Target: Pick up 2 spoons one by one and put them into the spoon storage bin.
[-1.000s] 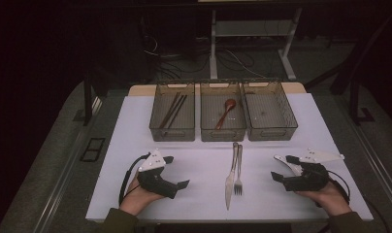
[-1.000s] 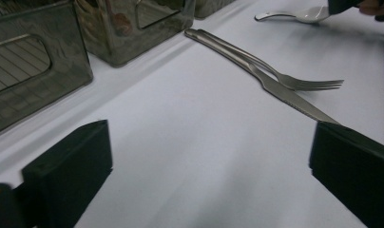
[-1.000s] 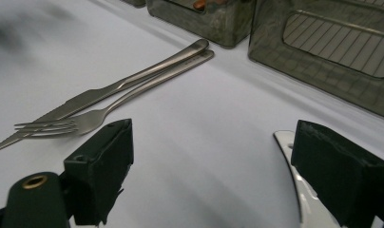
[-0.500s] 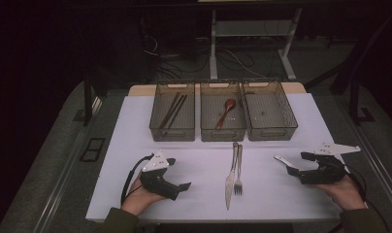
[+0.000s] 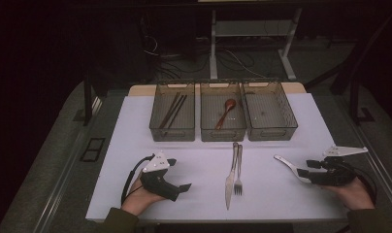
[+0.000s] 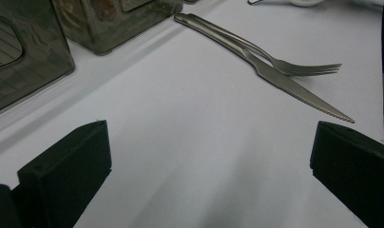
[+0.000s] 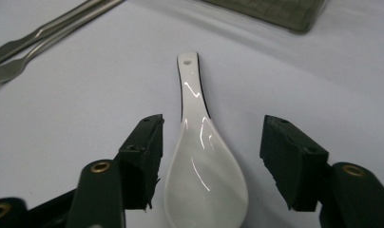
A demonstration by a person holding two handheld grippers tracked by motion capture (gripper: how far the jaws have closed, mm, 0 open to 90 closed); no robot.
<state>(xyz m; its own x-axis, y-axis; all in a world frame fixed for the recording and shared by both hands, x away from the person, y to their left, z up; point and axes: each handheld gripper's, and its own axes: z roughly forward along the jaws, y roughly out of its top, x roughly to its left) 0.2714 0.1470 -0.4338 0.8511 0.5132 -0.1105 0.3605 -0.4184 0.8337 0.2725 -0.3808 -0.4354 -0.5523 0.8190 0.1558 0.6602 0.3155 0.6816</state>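
Observation:
A white ceramic spoon (image 5: 286, 164) lies on the white table at the right, its handle pointing left. My right gripper (image 5: 308, 172) sits low over it. In the right gripper view its bowl (image 7: 204, 180) lies between the two jaws. They have just been closing, but a gap still shows beside the right pad (image 7: 287, 152), so the right gripper (image 7: 213, 128) is open. My left gripper (image 5: 182, 188) rests on the table at the left, wide open (image 6: 211, 137) with nothing between its jaws.
A steel knife (image 5: 230, 177) and fork (image 5: 239, 170) lie side by side mid-table. Three mesh bins stand in a row behind: the left (image 5: 157, 131) holds chopsticks (image 5: 173, 110), the middle (image 5: 206, 132) a wooden spoon (image 5: 226, 111), and the right (image 5: 288, 128) holds nothing.
My right hand has slid to the right along the table and its jaws have narrowed around the spoon's bowl. The spoon and the left gripper have stayed put.

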